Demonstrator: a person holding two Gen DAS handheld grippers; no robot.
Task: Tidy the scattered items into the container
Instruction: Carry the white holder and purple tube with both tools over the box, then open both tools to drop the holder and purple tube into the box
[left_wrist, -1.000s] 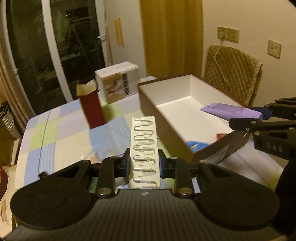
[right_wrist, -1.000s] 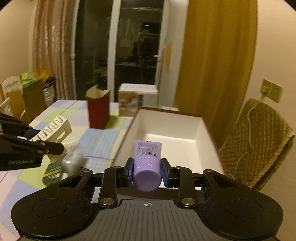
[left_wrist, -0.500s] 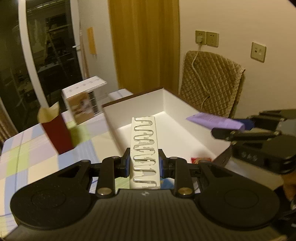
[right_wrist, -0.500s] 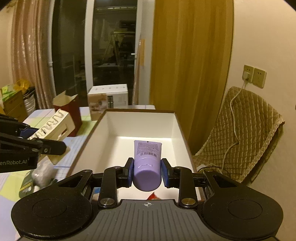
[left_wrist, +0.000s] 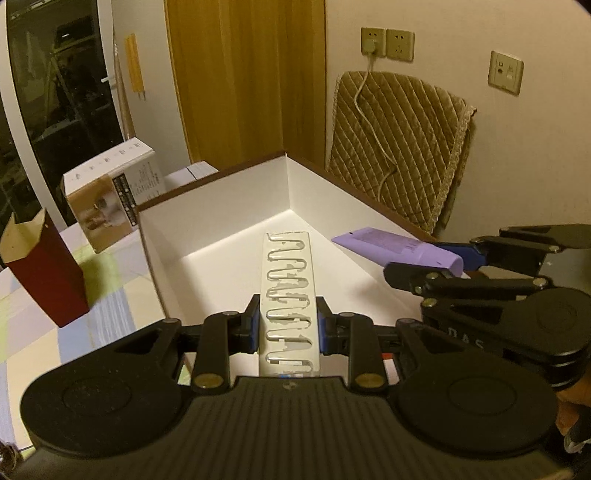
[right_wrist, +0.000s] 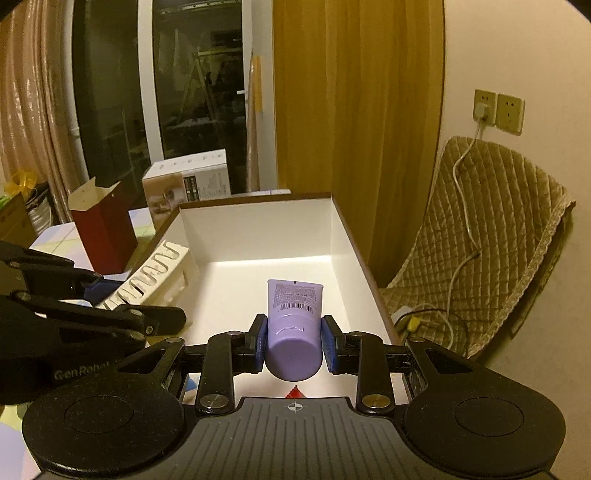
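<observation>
Your left gripper (left_wrist: 289, 326) squeezes the white clip box (left_wrist: 289, 295), your right gripper (right_wrist: 294, 345) squeezes the purple tube (right_wrist: 293, 325) | both hang over the big white container (right_wrist: 343, 236) | let go crooked and they bump or land outside.

Both grippers tilt downward, side by side. The left gripper (left_wrist: 287, 325) has its blue-padded fingers (left_wrist: 254, 325) clamped on something narrow; the right gripper (right_wrist: 294, 341) likewise grips between its blue-padded fingers (right_wrist: 260, 343).
</observation>
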